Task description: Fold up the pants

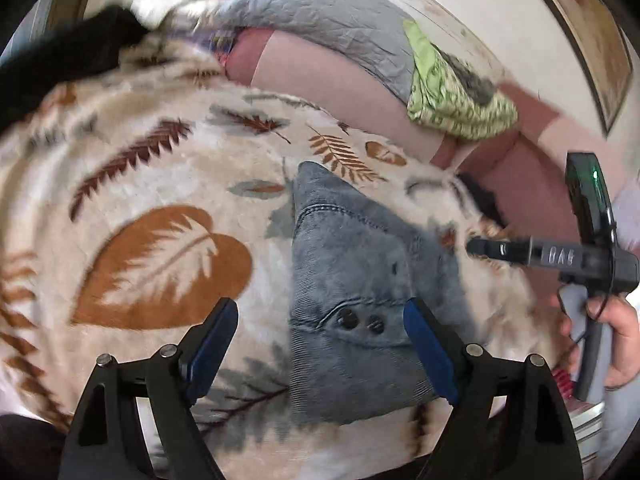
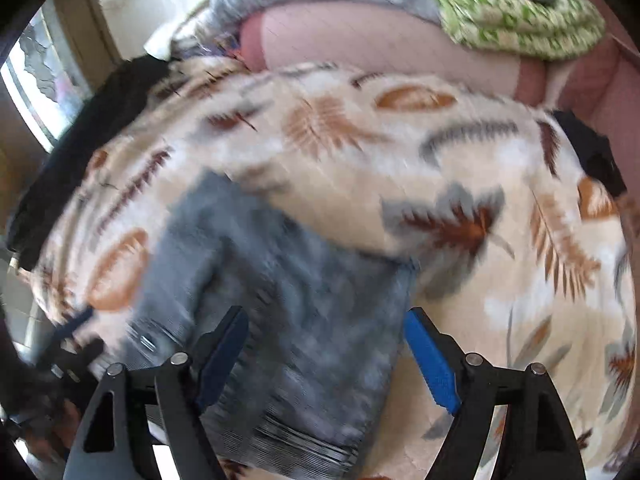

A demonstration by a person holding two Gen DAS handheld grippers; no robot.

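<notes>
- Grey pants [image 1: 352, 304] lie folded into a compact bundle on the leaf-print blanket [image 1: 160, 184], centre of frame.
- Left gripper [image 1: 320, 344] and right gripper [image 2: 326, 350] hover spread open, holding nothing.
- Folding looks nearly finished; perhaps only tidying remains.

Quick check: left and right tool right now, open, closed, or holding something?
Left tool: open, holding nothing, above the folded jeans.
Right tool: open, holding nothing, over the jeans.

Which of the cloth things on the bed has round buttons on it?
The grey-blue jeans, lying on the leafy blanket right in front of the open left claw. The grey quilt and green patterned cloth show no buttons.
</notes>
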